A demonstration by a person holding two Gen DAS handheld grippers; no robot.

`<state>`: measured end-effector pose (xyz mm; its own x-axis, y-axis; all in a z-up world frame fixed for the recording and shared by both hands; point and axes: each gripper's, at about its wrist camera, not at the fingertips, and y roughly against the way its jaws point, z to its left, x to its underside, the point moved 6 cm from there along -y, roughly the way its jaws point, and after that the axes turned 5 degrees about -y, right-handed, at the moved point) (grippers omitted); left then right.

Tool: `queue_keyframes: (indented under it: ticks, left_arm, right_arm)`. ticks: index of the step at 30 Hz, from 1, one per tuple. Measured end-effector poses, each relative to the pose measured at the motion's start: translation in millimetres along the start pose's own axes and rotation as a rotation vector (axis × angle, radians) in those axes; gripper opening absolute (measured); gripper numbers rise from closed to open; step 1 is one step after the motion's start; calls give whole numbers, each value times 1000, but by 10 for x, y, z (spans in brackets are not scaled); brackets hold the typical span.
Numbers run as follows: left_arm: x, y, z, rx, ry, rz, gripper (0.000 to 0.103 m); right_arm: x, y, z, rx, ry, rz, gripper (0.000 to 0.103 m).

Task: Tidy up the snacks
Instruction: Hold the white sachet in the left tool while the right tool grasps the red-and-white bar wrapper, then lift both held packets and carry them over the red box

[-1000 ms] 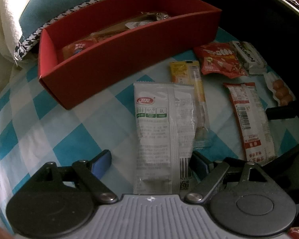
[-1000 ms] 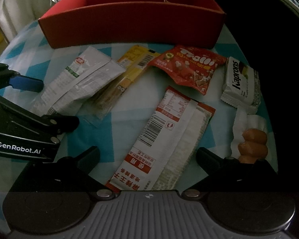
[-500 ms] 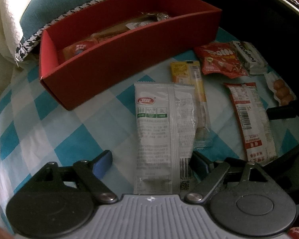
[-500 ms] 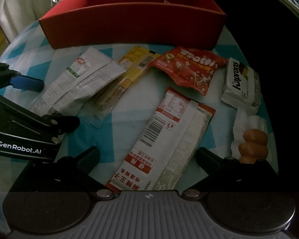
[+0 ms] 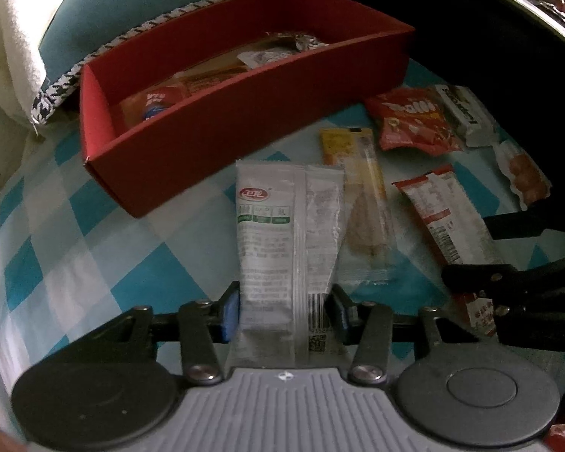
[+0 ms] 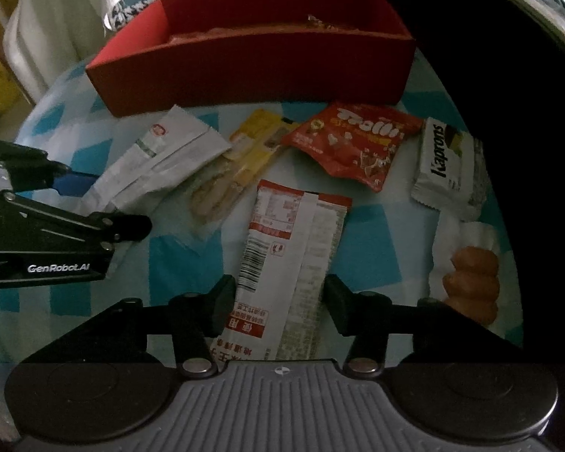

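Note:
A red box (image 5: 245, 128) with a few snacks inside stands at the back of the checked tablecloth (image 5: 75, 245). My left gripper (image 5: 284, 312) is closing, and its blue pads (image 5: 231, 312) press both long edges of a white snack packet (image 5: 275, 233) that lies flat. My right gripper (image 6: 278, 301) is shut on the near end of a red-and-white packet (image 6: 286, 241). In the right wrist view the left gripper (image 6: 105, 203) comes in from the left at the white packet (image 6: 162, 158), with the red box (image 6: 263, 67) behind.
Between the two held packets lies a yellow stick packet (image 6: 245, 158). Behind and to the right lie a red Trolli bag (image 6: 358, 143), a white Kaprons wafer (image 6: 448, 165) and a sausage packet (image 6: 471, 278). White fabric (image 5: 11, 37) is at the far left; the table's right edge falls into dark.
Both grippers stood wide open around their packets and have closed in on them. The red-and-white packet has swung from slanted to nearly straight between the right fingers.

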<state>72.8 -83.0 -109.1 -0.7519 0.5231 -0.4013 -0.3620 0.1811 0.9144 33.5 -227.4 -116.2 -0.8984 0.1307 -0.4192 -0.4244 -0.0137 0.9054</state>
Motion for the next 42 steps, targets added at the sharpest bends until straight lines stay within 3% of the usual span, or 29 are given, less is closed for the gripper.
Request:
queue_keyframes:
  ticks: [18, 42]
  left_arm:
    - [-93, 266, -58, 4, -9, -83, 41]
    - [-285, 595, -22, -63, -23, -215, 41]
  right_arm:
    - [-171, 222, -18, -8, -34, -99, 58]
    - [-417, 458, 36, -16, -35, -202, 58]
